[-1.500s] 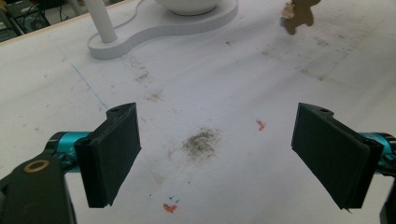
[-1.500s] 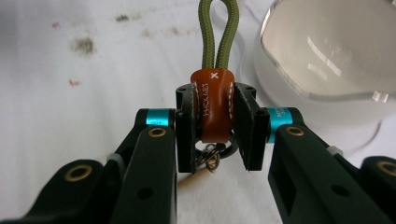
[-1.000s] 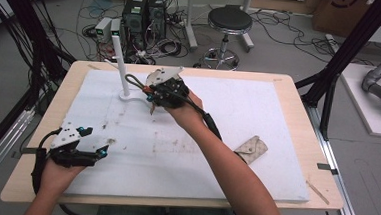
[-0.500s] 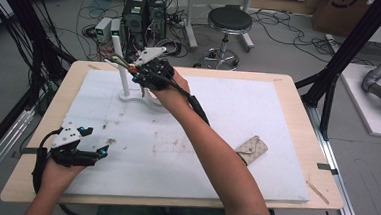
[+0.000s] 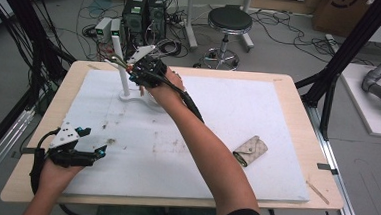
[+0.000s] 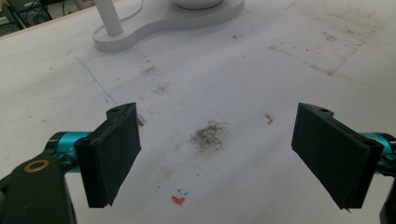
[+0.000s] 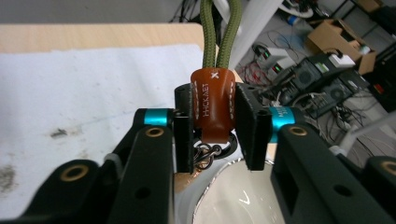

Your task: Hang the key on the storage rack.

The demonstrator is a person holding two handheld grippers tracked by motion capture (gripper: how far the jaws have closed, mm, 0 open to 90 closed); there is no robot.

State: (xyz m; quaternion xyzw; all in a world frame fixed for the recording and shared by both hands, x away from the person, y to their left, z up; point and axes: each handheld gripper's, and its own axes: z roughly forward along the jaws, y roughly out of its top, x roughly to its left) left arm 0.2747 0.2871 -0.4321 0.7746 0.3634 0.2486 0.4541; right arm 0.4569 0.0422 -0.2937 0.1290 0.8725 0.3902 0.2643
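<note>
My right gripper holds a keychain by its brown leather tab. An olive cord loop rises from the tab and metal rings hang below it. The jaws have just been opening a little, but the tab still sits pinched between the pads. In the high view this gripper hovers by the upright post of a white stand at the table's far left. My left gripper rests near the front left edge, open, with nothing between its jaws.
A patterned beige key pouch lies on the white mat at the right. The stand's round dish sits just under the right gripper. The stand's base lies beyond the left gripper. The mat has dirt smudges.
The right hand has carried the keychain left and upward, from over the stand's dish to beside the post. The left hand has kept still.
</note>
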